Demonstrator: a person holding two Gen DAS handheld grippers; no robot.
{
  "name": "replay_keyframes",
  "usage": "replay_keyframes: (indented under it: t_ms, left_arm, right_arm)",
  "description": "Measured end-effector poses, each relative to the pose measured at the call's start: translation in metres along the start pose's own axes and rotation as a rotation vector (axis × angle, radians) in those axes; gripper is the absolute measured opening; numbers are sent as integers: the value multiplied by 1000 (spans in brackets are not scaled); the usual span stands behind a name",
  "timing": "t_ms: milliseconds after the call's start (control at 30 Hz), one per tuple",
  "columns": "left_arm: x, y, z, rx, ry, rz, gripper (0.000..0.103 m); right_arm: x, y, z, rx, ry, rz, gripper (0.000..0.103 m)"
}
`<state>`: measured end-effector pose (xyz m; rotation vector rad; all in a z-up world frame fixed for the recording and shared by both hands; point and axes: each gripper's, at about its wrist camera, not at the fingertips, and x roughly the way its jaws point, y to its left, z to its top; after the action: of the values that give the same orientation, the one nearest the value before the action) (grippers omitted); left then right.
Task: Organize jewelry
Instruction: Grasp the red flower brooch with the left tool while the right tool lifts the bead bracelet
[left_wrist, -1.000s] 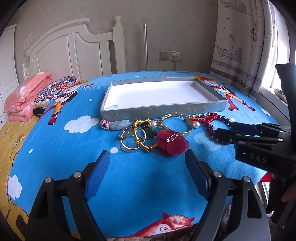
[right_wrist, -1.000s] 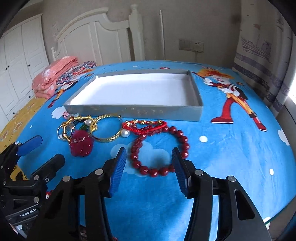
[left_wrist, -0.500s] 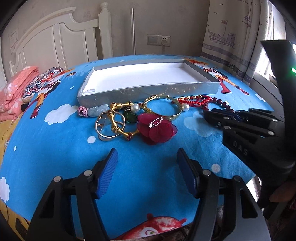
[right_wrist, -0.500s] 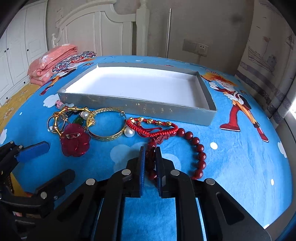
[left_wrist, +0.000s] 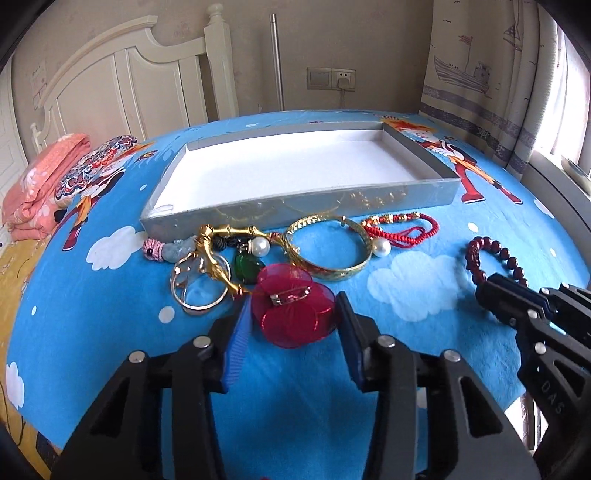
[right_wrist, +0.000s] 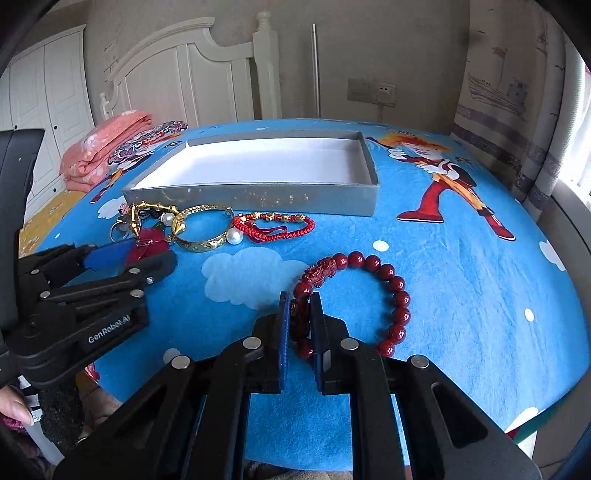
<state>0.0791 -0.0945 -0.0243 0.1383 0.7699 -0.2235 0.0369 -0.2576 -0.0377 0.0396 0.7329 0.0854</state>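
Our right gripper (right_wrist: 300, 314) grips the dark red bead bracelet (right_wrist: 369, 291) on the blue table (right_wrist: 461, 277) — jaws narrow. Our left gripper (left_wrist: 293, 325) is closing its jaws around the red flower brooch (left_wrist: 295, 314), seemingly not yet pressing. The grey tray (left_wrist: 424, 194) lies behind.

One tray (left_wrist: 424, 192), two pearls (left_wrist: 260, 246), one flower brooch (left_wrist: 295, 314), and perhaps four bracelets (right_wrist: 369, 295).
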Motion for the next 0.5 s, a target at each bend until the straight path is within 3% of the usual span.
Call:
replay_keyframes:
  t_ms: [200, 367, 500]
  left_arm:
    - [-13, 11, -12, -31, -19, -39, 43]
    - [-18, 19, -14, -17, -61, -21, 43]
    - [-15, 27, -15, -46, -64, -65, 43]
  right_arm:
    - [-7, -6, -2, 35, -11, 1, 13]
    - [-4, 5, 2, 25, -29, -4, 13]
    - [-5, 9, 10, 13, -47, -11, 13]
